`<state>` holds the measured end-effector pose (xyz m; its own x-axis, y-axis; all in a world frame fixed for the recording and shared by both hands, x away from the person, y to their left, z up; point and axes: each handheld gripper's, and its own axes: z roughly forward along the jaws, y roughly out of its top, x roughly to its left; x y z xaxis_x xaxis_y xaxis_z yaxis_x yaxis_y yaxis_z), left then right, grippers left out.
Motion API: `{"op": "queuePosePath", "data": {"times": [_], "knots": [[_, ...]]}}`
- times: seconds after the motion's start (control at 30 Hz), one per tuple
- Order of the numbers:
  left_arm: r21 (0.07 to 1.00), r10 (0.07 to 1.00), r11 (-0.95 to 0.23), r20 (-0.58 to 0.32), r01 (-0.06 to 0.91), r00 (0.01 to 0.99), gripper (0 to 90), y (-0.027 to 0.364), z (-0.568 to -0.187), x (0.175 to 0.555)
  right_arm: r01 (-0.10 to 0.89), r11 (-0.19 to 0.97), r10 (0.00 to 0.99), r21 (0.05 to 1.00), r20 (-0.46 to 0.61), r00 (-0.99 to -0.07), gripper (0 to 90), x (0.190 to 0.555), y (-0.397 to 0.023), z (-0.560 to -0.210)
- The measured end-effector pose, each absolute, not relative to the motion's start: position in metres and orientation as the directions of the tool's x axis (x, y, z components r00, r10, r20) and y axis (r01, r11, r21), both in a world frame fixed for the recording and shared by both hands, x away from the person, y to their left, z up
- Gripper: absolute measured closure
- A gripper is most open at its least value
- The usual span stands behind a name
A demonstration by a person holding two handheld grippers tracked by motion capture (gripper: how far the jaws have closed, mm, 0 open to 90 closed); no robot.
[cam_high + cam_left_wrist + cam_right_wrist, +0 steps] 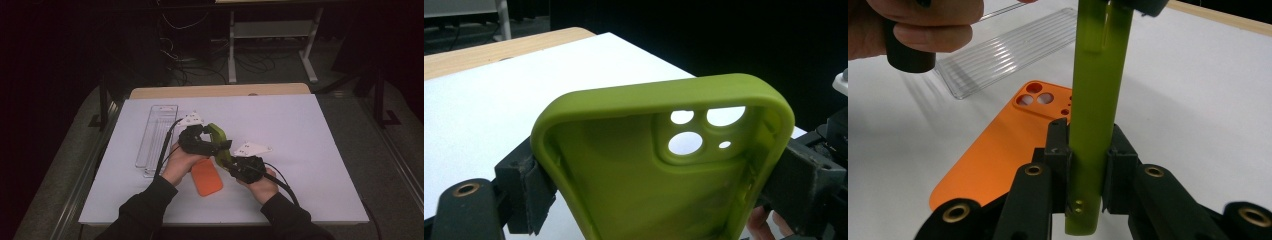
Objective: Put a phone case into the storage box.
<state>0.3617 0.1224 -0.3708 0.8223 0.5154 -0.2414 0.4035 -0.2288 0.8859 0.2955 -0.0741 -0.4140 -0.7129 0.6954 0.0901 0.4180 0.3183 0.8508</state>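
- White surface (300,150) is carrying an orange phone case (206,178) and a clear tray (156,135) far left.
- Right tool (1087,165) is clamping the green phone case (664,170); left tool (659,185) is pinching its sides, above the surface's middle.
- No readable writing is showing.

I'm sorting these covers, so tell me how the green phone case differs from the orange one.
The green phone case is held up off the table, on edge; the orange phone case lies flat on the white table. The green one sits between the pads of both claws, left claw and right claw; the orange one is untouched. Both have camera cutouts at one corner.
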Motion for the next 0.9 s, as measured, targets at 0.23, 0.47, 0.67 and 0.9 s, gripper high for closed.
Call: {"op": "queuePosePath", "data": {"times": [0.23, 0.47, 0.67, 0.9], "knots": [[0.889, 0.519, -0.227, -0.235, 0.398, 0.822, 14.0, 0.12, -0.37, 0.359, 0.422, 0.324, 0.697, 0.847, 0.088, -0.711, 67.4, 0.296, -0.074, -0.414], [0.894, 0.533, -0.208, -0.236, 0.396, 0.813, 14.4, 0.124, -0.368, 0.363, 0.433, 0.299, 0.684, 0.85, 0.125, -0.718, 57.5, 0.298, -0.084, -0.411], [0.896, 0.555, -0.185, -0.244, 0.404, 0.795, 14.5, 0.13, -0.365, 0.364, 0.451, 0.311, 0.684, 0.837, 0.132, -0.717, 41.1, 0.298, -0.099, -0.409], [0.899, 0.565, -0.172, -0.244, 0.402, 0.788, 14.6, 0.138, -0.361, 0.366, 0.471, 0.342, 0.695, 0.813, 0.118, -0.709, 28.4, 0.3, -0.126, -0.41]]}}
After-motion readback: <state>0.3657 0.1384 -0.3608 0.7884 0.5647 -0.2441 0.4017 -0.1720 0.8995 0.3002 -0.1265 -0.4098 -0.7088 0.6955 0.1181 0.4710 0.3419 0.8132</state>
